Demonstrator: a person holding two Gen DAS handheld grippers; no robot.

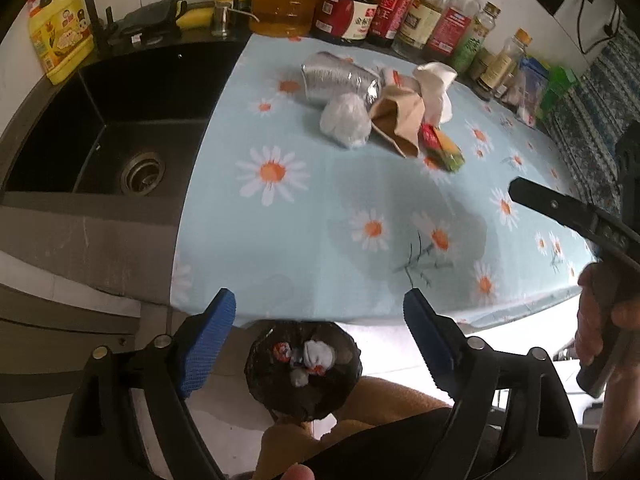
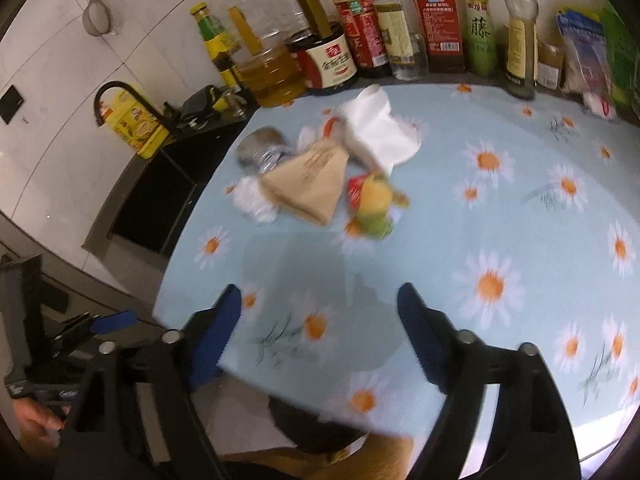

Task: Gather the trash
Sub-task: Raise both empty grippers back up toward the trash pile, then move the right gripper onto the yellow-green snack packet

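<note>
A pile of trash lies on the daisy-print cloth (image 1: 320,208): a silver foil cup (image 1: 336,78), a clear plastic wad (image 1: 346,122), a brown paper bag (image 1: 400,120), a white tissue (image 1: 434,84) and a red-yellow-green wrapper (image 1: 444,148). The same pile shows in the right wrist view: paper bag (image 2: 312,184), tissue (image 2: 380,128), wrapper (image 2: 372,204). A black-lined bin (image 1: 302,370) with some trash inside stands on the floor below the counter edge. My left gripper (image 1: 320,320) is open and empty over the bin. My right gripper (image 2: 320,316) is open and empty above the cloth's near edge.
A black sink (image 1: 112,128) with a tap lies left of the cloth. Oil and sauce bottles (image 1: 360,4) line the back wall. A yellow oil jug (image 1: 60,44) stands by the sink. Packets (image 2: 584,56) sit at the back right.
</note>
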